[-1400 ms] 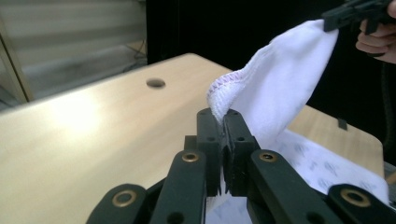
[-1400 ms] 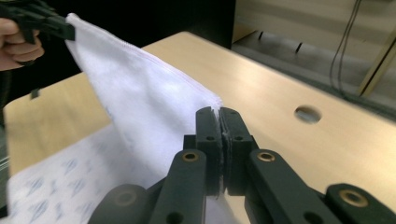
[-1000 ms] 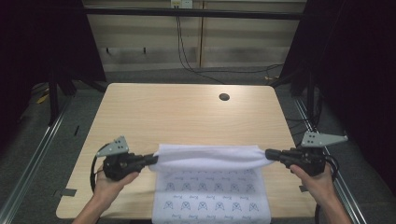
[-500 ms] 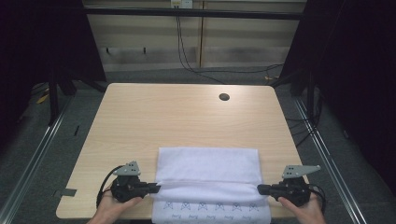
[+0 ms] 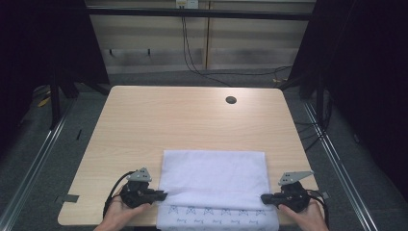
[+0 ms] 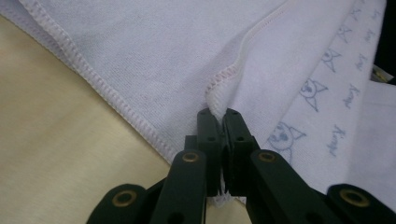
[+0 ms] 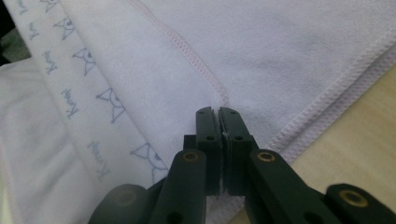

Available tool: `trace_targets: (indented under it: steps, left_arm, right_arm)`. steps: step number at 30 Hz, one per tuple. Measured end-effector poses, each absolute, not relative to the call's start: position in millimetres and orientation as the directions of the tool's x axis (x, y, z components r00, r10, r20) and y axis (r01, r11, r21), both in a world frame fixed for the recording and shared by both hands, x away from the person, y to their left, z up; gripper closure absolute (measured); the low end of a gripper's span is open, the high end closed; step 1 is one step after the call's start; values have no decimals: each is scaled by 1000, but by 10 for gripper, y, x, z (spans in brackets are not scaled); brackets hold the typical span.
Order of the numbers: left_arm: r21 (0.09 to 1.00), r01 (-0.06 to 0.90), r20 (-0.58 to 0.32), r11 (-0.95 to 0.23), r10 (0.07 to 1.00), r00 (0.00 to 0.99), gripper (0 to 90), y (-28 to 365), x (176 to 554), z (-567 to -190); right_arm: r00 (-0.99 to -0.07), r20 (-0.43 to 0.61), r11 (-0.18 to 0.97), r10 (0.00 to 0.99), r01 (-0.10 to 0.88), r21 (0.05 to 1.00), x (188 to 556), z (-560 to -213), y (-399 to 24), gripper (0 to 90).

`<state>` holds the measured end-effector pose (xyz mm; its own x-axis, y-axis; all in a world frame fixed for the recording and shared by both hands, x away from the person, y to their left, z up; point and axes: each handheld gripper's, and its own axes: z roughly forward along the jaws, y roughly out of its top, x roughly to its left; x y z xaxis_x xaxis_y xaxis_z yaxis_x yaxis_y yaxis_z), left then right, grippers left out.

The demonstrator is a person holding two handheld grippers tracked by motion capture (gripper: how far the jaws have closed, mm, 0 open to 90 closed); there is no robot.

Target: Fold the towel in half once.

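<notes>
White cloth [image 5: 214,180] spread at the near edge of the wooden table [image 5: 192,120] in the high view, left gripper [image 5: 162,196] and right gripper [image 5: 263,198] at its sides. Left gripper view: jaws clamped on a stitched hem corner. Right gripper view: jaws likewise pinched on the folded hem.

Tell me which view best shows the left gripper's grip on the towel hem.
The left gripper view: the left gripper is shut on the towel's stitched hem, seen close up. The high view shows that gripper small at the towel's edge. The right gripper view shows the opposite hem.
</notes>
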<state>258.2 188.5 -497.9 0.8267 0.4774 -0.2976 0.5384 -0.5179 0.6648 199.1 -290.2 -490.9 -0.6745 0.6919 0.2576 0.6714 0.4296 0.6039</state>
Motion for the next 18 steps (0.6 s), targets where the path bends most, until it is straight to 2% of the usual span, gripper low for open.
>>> trace_targets:
  steps: [11,18]
  left_arm:
    - [686,554,-261,-471,551,792,876,1854,3207,-5011]
    - [691,571,-243,-443,601,761,876,1858,3571,-5021]
  right_arm:
    - [-652,222,410,725,667,622,2390,-4931,-2815,876]
    - [-623,197,392,757,674,626,2880,-4940,-2780,876]
